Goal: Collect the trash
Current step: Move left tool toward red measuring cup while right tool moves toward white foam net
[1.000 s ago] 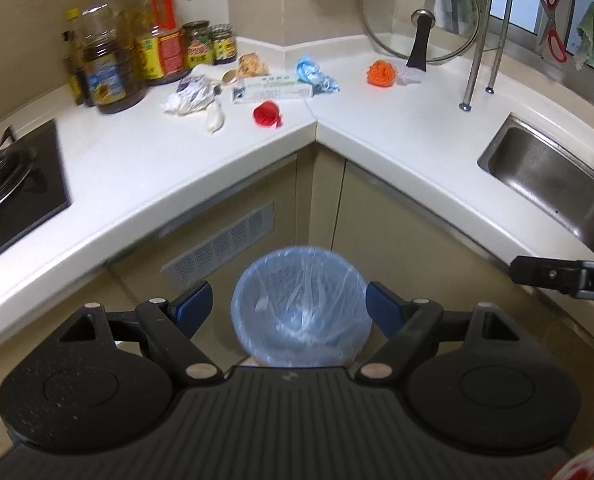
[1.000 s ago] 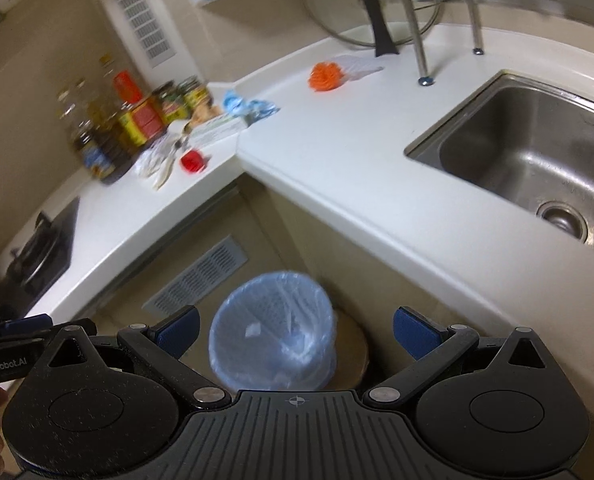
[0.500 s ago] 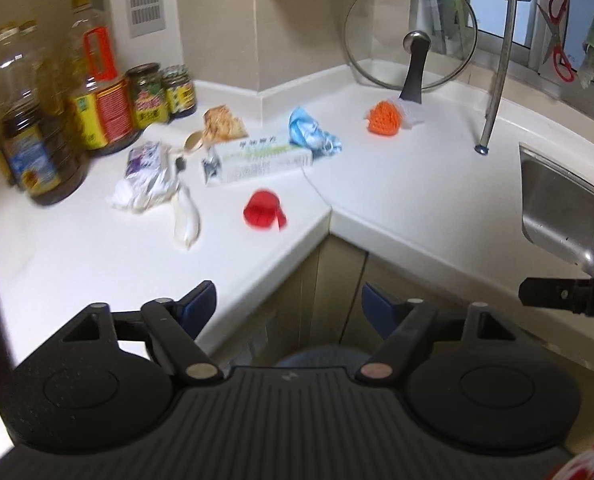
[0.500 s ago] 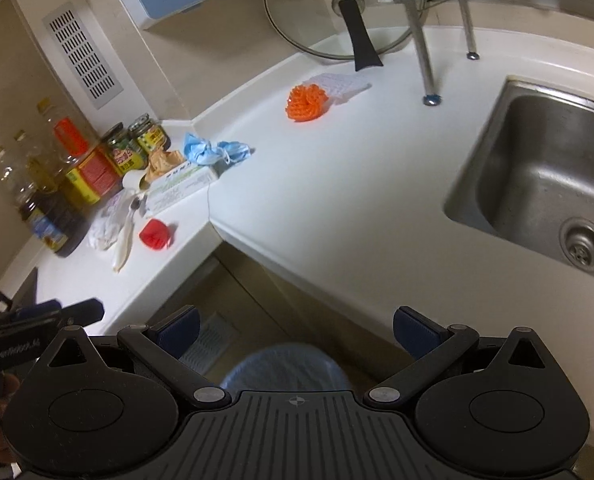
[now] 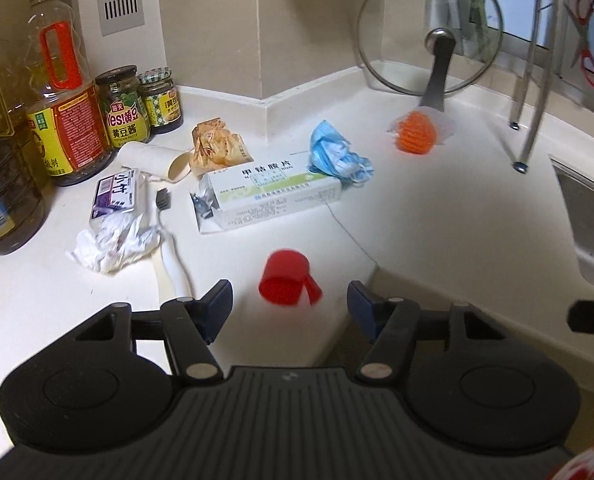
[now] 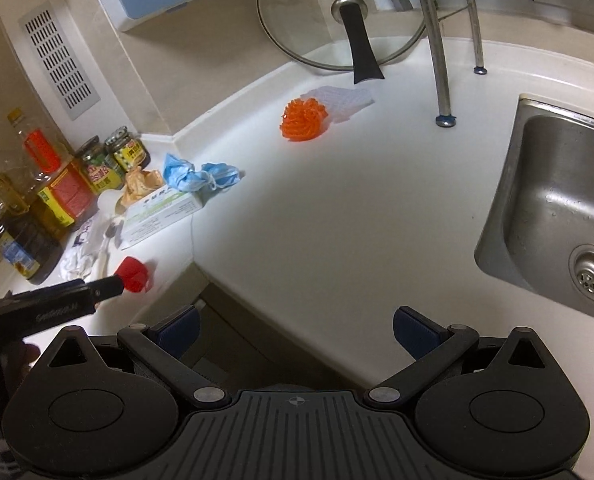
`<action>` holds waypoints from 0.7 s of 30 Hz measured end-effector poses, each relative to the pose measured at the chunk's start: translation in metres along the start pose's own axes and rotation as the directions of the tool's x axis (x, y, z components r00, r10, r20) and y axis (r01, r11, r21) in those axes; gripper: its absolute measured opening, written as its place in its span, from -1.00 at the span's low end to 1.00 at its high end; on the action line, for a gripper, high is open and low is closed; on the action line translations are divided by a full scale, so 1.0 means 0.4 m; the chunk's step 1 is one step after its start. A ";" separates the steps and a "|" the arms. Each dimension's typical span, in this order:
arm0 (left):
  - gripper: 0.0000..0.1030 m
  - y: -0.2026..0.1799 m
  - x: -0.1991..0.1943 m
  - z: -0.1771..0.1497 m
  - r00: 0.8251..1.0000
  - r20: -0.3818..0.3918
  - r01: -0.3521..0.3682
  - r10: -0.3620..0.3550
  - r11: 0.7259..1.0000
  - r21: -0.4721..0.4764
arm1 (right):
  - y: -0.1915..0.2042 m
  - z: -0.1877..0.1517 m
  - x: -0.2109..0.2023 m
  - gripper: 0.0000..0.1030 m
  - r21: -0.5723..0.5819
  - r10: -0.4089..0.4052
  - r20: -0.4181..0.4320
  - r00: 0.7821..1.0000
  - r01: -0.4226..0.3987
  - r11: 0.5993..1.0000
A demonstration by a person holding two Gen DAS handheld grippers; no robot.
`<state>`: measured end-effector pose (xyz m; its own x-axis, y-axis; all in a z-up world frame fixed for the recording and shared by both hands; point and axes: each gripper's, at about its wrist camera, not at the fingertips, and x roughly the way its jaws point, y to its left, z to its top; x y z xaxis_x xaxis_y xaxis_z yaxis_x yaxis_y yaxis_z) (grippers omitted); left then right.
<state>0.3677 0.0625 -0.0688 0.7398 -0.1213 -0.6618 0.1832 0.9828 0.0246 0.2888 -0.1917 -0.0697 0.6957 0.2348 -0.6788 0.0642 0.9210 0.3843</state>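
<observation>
White corner surface (image 5: 437,216): small red plastic scoop (image 5: 287,282) on its side, mouth toward spread, empty left gripper (image 5: 289,304); right gripper (image 6: 295,330) likewise.

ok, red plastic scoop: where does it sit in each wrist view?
Left wrist: red scoop low centre, on the counter just ahead of the open jaws.
Right wrist: red scoop far left, mid-height, partly behind the left gripper's tip.
Shared landmark: the white medicine box, just beyond the scoop in both views.

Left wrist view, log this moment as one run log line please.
phase: approach | left gripper: open, empty, aimed at red scoop lying on countertop | right gripper: open, empty | trash collected: none visible
</observation>
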 end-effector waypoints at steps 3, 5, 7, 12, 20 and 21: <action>0.15 0.001 0.044 0.021 1.000 -0.012 -0.014 0.014 1.000 -0.021 | -0.008 0.024 0.023 0.99 -0.017 0.004 -0.012 1.000 -0.004 1.000; 0.14 0.002 0.065 0.032 0.999 -0.022 -0.025 0.024 0.999 -0.041 | -0.013 0.043 0.037 0.99 -0.036 0.011 -0.015 1.000 -0.012 0.999; 0.12 0.001 0.084 0.039 0.999 -0.032 -0.036 0.034 0.998 -0.057 | -0.019 0.062 0.050 0.99 -0.053 0.013 -0.015 1.000 -0.014 0.998; -0.09 -0.008 0.116 0.039 0.996 -0.067 -0.057 0.052 0.995 -0.076 | -0.051 0.100 0.078 0.99 -0.066 0.021 -0.026 0.999 -0.023 0.998; -0.29 -0.017 0.134 0.033 0.991 -0.088 -0.105 0.097 0.990 -0.092 | -0.091 0.136 0.123 0.99 -0.081 0.038 -0.058 0.998 -0.043 0.996; -0.29 -0.017 0.134 0.033 0.991 -0.086 -0.112 0.105 0.989 -0.093 | -0.095 0.141 0.127 0.99 -0.083 0.041 -0.059 0.997 -0.046 0.995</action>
<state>0.4144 0.0476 -0.0946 0.6965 -0.0054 -0.7175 0.0381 0.9988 0.0295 0.3618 -0.2325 -0.0836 0.6543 0.2901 -0.6984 -0.0274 0.9320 0.3615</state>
